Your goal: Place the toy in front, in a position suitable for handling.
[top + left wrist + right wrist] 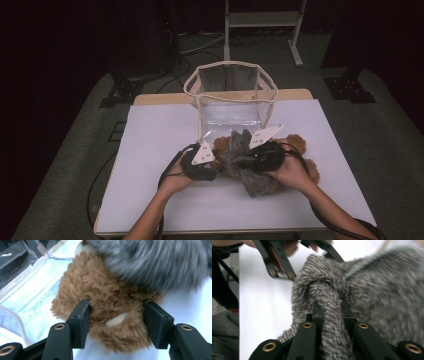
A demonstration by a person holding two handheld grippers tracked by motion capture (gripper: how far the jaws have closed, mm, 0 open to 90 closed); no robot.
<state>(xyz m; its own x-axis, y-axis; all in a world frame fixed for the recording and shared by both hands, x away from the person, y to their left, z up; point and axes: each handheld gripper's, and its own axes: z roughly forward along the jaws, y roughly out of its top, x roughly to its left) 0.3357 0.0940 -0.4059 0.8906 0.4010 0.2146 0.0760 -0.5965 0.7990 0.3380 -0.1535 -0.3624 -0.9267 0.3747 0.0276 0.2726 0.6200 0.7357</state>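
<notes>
- The left gripper (116, 323) is clamping its jaws on a limb of the brown plush bear (105, 302).
- The right gripper (329, 315) is pinching a fold of the grey fuzzy garment (372, 297) tightly.
- The bear is lying on the white counter (150, 150), just before the clear bag (230, 95), with the garment draped over it.

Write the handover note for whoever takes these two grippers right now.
Left gripper: jaws closed on the brown plush bear, pressing its fur.
Right gripper: jaws shut on a fold of the grey knit cloth.
Both things lie on the white table, in front of the clear bag, which stands open.
Done: both gripped.
Left: probably working the cloth and bear together or apart, maybe bagging; unclear.
</notes>
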